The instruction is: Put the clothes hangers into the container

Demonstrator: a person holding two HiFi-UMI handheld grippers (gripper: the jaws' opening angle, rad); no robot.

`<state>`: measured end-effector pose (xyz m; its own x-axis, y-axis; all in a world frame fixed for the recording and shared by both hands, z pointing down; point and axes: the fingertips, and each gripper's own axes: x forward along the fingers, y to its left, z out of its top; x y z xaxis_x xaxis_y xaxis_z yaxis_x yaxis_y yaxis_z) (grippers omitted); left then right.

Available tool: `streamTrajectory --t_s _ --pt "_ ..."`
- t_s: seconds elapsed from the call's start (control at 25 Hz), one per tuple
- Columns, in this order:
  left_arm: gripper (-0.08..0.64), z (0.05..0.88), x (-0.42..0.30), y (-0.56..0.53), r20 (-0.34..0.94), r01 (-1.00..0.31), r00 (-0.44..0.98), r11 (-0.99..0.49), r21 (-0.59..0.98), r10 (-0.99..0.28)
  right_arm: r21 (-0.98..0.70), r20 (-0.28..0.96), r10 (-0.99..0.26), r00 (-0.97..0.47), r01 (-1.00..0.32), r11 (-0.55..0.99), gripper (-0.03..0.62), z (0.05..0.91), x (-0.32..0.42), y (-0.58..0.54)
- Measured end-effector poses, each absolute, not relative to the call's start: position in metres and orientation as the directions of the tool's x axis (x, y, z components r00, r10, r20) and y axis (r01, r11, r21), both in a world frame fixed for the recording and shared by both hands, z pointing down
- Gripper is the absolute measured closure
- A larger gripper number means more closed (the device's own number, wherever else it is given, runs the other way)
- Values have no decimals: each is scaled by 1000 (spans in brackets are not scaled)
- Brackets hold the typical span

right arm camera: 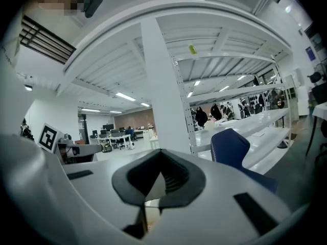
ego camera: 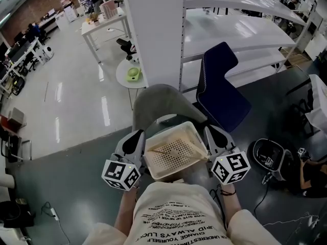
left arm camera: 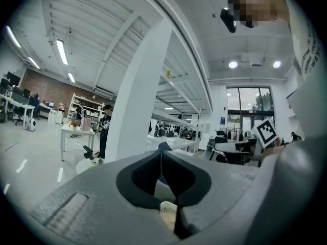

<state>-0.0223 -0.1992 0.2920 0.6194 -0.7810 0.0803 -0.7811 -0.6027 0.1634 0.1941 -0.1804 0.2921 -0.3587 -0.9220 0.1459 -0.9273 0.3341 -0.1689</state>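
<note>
A cream perforated basket (ego camera: 176, 154) sits between my two grippers, just above a grey chair (ego camera: 158, 98). A thin pale hanger (ego camera: 166, 149) lies inside it. My left gripper (ego camera: 139, 135) is shut on the basket's left rim, and a bit of cream mesh (left arm camera: 167, 211) shows under the closed jaws of that left gripper (left arm camera: 162, 157). My right gripper (ego camera: 208, 131) is shut at the basket's right rim. In the right gripper view that right gripper (right arm camera: 161, 160) has its jaws together, with a cream surface (right arm camera: 150, 208) below them.
A dark blue chair (ego camera: 222, 88) stands at the back right beside white shelving (ego camera: 235, 29). A white pillar (ego camera: 153, 29) rises behind the grey chair, with a small round table (ego camera: 130, 75) to its left. A black round device (ego camera: 268, 154) lies on the floor at right.
</note>
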Motion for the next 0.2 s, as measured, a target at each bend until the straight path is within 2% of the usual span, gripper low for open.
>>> streamTrajectory --t_s 0.2 --pt "535 295 -23 -197 85 -786 614 -598 157 -784 -164 144 -925 -352 -930 328 589 294 198 -177"
